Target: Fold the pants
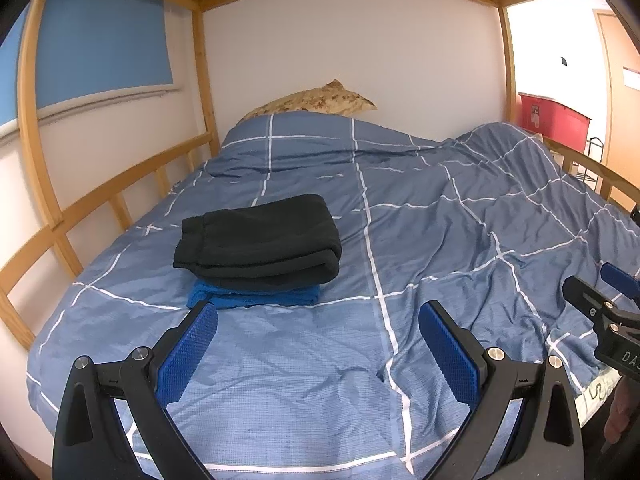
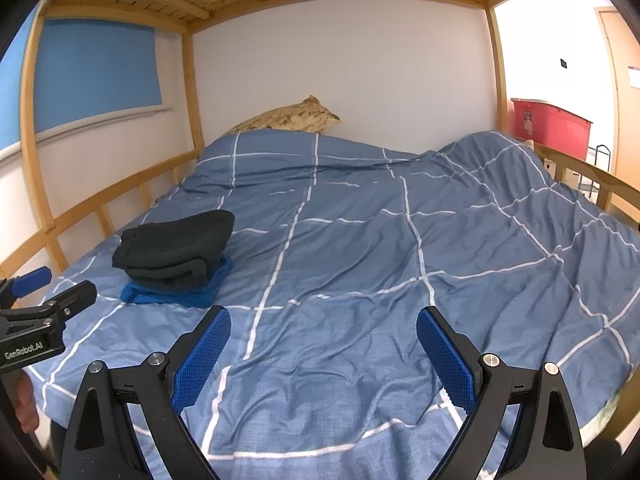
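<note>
Folded black pants (image 1: 260,240) lie stacked on a folded blue garment (image 1: 256,298) on the left part of the bed. The stack also shows in the right wrist view, black pants (image 2: 176,248) over the blue garment (image 2: 176,294). My left gripper (image 1: 318,320) is open and empty, just in front of the stack and above the duvet. My right gripper (image 2: 324,324) is open and empty, over the duvet to the right of the stack. The right gripper also shows at the right edge of the left wrist view (image 1: 600,304), and the left gripper at the left edge of the right wrist view (image 2: 44,296).
A blue checked duvet (image 1: 440,240) covers the bed, bunched high at the right. A patterned pillow (image 1: 316,100) lies at the head. Wooden rails (image 1: 120,184) run along the left and right sides, with slats overhead. A red bin (image 1: 554,118) stands beyond the right rail.
</note>
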A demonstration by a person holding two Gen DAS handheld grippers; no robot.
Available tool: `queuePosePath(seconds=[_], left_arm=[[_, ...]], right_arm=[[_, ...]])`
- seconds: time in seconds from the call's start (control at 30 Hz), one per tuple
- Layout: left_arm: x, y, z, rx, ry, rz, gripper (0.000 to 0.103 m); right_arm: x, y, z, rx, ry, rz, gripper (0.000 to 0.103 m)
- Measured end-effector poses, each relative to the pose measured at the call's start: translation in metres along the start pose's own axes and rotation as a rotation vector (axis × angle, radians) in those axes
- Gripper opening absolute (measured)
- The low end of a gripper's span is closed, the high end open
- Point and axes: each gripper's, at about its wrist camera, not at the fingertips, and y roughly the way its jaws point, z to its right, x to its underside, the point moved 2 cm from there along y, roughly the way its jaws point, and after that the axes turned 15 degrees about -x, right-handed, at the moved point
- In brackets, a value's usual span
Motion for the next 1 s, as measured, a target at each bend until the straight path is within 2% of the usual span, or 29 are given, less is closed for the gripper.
queuePosePath(seconds=[1.0], left_arm=[[-0.0022,-0.0074,-0.0007,-0.007,-0.017,0.020,0.102]], right_arm=[[-0.0032,0.0013,-0.0022,-0.005,-0.008,0.003,0.095]])
